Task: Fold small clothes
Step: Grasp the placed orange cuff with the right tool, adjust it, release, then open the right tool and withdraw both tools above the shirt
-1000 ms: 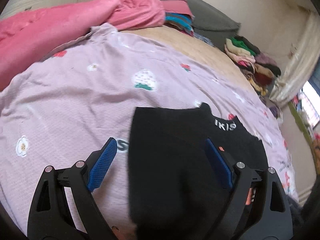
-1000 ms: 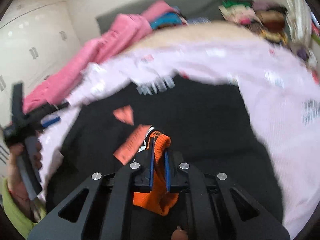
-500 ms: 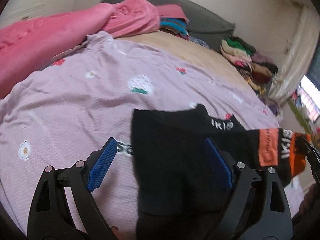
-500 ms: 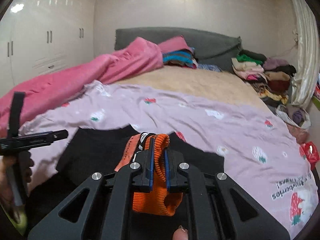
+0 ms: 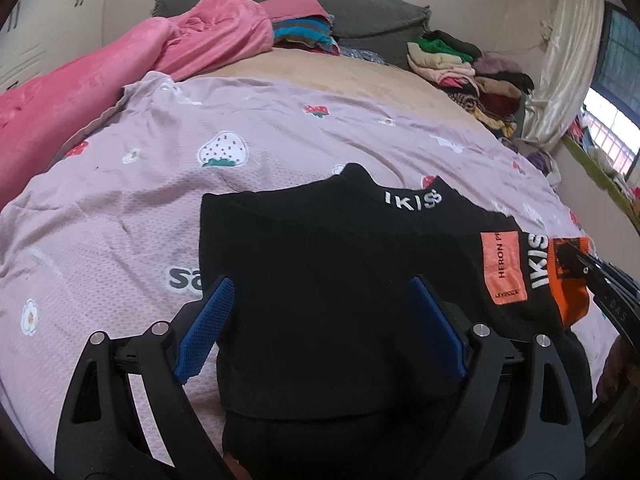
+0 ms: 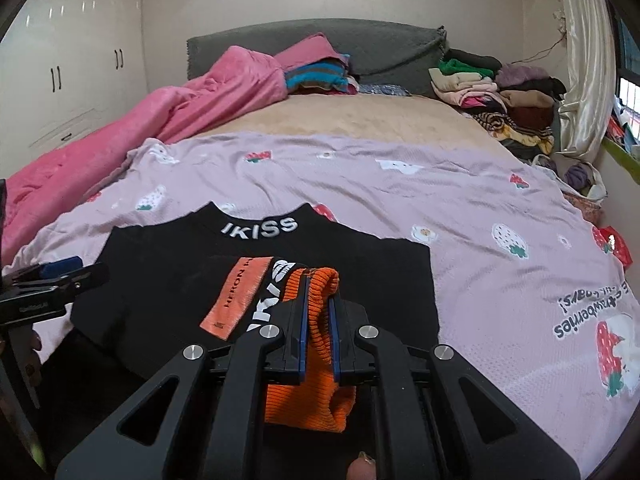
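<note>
Lying flat on the lilac strawberry-print sheet (image 5: 120,208), the black IKISS sweater (image 5: 320,300) fills the near middle of the bed. Above its left part the left gripper (image 5: 320,324) hangs with jaws spread wide, nothing between the blue pads. At the right, the right gripper (image 6: 319,304) is clamped on the sweater's orange ribbed cuff (image 6: 320,360), the sleeve folded across the sweater's body.
</note>
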`<state>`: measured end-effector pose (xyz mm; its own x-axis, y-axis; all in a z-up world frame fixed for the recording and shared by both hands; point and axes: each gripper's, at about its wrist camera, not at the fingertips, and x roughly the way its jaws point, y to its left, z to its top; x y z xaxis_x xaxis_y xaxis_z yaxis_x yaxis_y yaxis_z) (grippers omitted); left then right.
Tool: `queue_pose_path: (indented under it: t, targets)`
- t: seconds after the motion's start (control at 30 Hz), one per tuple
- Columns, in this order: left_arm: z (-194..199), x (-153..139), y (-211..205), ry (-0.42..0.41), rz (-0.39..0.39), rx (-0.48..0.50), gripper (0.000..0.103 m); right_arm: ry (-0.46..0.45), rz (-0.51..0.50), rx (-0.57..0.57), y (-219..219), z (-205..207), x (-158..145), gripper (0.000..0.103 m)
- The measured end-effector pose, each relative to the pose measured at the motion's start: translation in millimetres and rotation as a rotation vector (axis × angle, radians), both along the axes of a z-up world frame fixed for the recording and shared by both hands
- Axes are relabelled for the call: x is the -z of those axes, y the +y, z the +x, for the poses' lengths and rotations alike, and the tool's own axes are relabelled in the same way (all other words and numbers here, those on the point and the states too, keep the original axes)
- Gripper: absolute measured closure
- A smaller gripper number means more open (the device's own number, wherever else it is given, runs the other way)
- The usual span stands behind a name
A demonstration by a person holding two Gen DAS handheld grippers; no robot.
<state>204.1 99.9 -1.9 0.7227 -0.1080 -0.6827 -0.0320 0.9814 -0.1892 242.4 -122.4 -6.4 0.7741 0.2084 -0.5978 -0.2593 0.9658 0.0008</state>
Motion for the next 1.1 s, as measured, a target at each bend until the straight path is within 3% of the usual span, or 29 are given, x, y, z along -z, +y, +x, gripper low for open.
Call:
queue_pose_path:
  t: [0.2, 0.27, 0.4, 0.47, 0.83, 0.9, 1.0, 1.1]
  targets:
    - [0.8, 2.8, -11.2, 0.009, 0.037, 0.035, 0.022, 0.017, -0.038, 0.038, -3.2, 0.9, 6.1, 0.092]
    - [1.4, 4.9, -14.0, 0.018, 0.040, 0.043, 0.022, 0.020, -0.048, 0.048, -3.0, -0.4, 7.4, 0.079]
    - [1.1, 6.0, -15.7, 0.024, 0.054, 0.048, 0.022, 0.014, -0.058, 0.047, -0.8, -7.6, 8.8, 0.073]
    - [0.5, 6.1, -15.2, 0.027, 0.048, 0.046, 0.022, 0.022, -0.048, 0.032, 1.7, -11.9, 9.9, 0.065]
    - [0.4, 15.6, -18.2, 0.102, 0.043, 0.084, 0.022, 0.140, -0.084, -0.165, 47.3, -27.3, 28.4, 0.060]
    - [0.2, 18.0, -20.7, 0.117, 0.078, 0.090, 0.033, 0.149, -0.098, -0.191, 55.5, -29.2, 30.9, 0.060]
    - [0.9, 22.7, -17.2, 0.142, 0.051, 0.099, 0.052, 0.159, -0.105, -0.216, 62.5, -31.4, 33.7, 0.060]
    - [1.1, 25.8, -15.8, 0.157, 0.020, 0.111, 0.060, 0.165, -0.104, -0.222, 63.1, -31.4, 35.3, 0.060]
